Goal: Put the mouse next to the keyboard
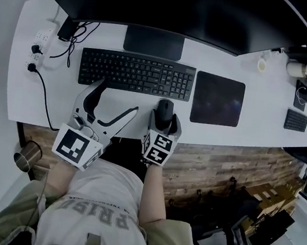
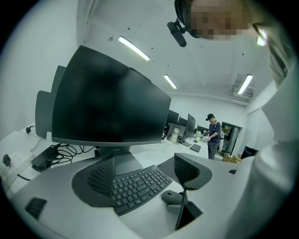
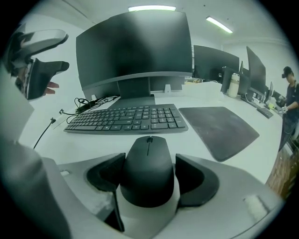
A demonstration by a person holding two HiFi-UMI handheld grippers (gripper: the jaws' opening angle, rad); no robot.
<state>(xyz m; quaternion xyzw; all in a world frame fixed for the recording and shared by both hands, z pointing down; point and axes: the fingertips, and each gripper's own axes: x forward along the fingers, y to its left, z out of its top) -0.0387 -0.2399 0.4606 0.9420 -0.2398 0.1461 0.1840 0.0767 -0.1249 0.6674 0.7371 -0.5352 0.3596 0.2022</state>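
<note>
Since the mouse (image 1: pixel 165 110) sits clamped between the jaws of the right gripper (image 3: pixel 150 179), pads against both its flanks, the move turns on where it lies vs the keyboard (image 1: pixel 137 73). It is just off the keyboard's near edge, toward the right end, w/ a thin strip of bare desk (image 1: pixel 236 136) between. Its long axis points nose-first at the keyboard, i.e. square to the keyboard's length, wheel end farthest from the gripper. Can't tell if it's lifted or resting on the desk. The right gripper is plainly the nearer tool. The left gripper (image 1: pixel 117 96) hangs w/ jaws wide apart and nothing between them, one fingertip over the keyboard's near edge by its left end, the other off the near edge approx mid-length, near the mouse but not touching. The free spot, I'd judge, is past the keyboard's right end: a narrow bare gap, then the mouse pad (image 1: pixel 218 98) right beside it. So prob a short carry forward & rightward, nose kept as is. The thing to clear is the keyboard's near-right corner, and the pad's edge could catch the mouse if it's dragged. The monitor stand (image 1: pixel 154 42) beyond the keyboard's far edge and the power strip (image 1: pixel 40 42) off its left end are well out of the way.
</note>
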